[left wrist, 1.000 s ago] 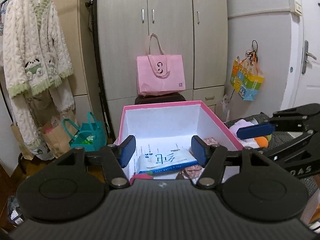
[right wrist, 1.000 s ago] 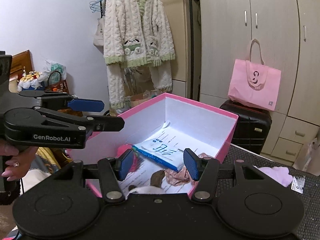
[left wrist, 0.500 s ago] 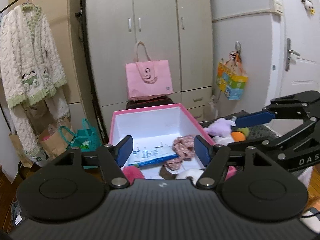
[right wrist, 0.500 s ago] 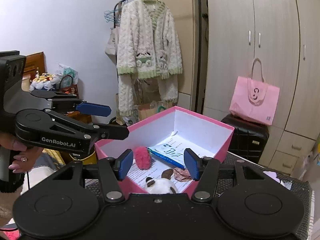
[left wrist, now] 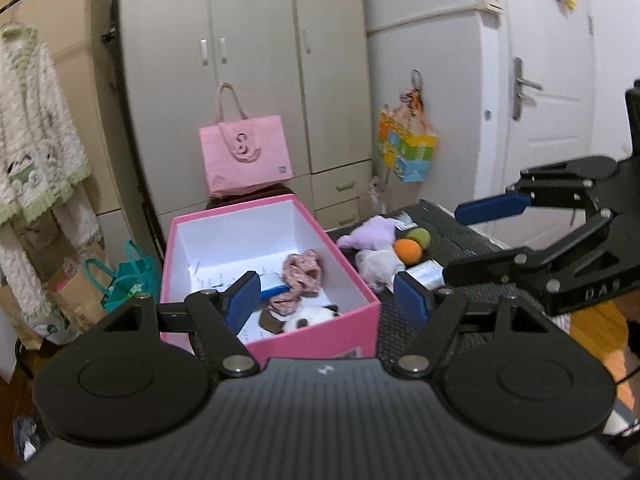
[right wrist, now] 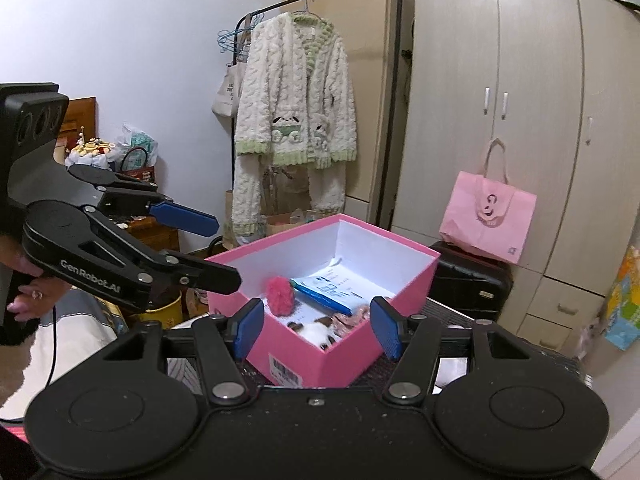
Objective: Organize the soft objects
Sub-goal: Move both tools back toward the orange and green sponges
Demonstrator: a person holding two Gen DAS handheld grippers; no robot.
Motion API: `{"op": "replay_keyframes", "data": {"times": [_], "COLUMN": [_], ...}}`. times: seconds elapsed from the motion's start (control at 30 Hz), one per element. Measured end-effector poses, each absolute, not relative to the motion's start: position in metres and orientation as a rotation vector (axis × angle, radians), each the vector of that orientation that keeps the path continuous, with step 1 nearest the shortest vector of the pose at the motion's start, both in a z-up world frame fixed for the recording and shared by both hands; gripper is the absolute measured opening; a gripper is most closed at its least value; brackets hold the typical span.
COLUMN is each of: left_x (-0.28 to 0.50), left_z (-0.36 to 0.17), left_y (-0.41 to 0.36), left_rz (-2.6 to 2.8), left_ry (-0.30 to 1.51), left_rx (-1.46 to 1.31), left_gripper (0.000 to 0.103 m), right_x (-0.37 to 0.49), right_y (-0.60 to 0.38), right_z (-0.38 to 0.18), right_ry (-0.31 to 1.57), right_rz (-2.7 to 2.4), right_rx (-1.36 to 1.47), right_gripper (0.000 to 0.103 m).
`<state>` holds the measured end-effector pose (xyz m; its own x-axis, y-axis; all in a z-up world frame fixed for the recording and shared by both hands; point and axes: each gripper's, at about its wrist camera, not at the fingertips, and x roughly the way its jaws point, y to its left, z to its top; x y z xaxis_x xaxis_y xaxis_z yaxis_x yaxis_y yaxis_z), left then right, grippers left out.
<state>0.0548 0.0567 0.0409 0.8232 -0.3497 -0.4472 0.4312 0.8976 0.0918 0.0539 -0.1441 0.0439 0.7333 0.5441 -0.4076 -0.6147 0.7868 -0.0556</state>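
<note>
So both tools, left [left wrist: 326,296] and right [right wrist: 318,326], are empty, and the left's jaws have just been opening. Box [left wrist: 352,318] already holds a few; loose toys [left wrist: 376,262] sit on the bench just beside it, so I'd grab the nearest one mid-body and squeeze gently.

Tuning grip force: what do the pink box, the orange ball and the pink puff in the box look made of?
Pink box: looks like rigid cardboard, matte pink outside, white inside, with straight thin walls and crisp corners.
Orange ball: probably foam or soft rubber; dull, even surface, no shine.
Pink puff: looks like fluffy plush or faux fur, with a fuzzy outline.
</note>
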Motion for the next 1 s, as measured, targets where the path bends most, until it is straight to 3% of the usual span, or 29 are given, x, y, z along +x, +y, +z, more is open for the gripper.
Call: {"op": "replay_keyframes", "data": {"times": [0.37, 1.0], "left_x": [0.037, 0.090], "left_z": [0.020, -0.033], "left_y": [0.020, -0.054], "left_rz": [-0.520, -0.575], "left_ry": [0.454, 0.479], "left_rx": [0.212, 0.118], "left_gripper": [0.075, 0.085], "right_x": [0.028, 0.066], "right_y": [-0.191, -0.267], "right_z": [0.025, -0.026], "right_ry": [0.400, 0.506], "right_rz": [0.554, 0.435], "right_rx": [-0.133, 0.037], "right_gripper": [0.070, 0.074]}}
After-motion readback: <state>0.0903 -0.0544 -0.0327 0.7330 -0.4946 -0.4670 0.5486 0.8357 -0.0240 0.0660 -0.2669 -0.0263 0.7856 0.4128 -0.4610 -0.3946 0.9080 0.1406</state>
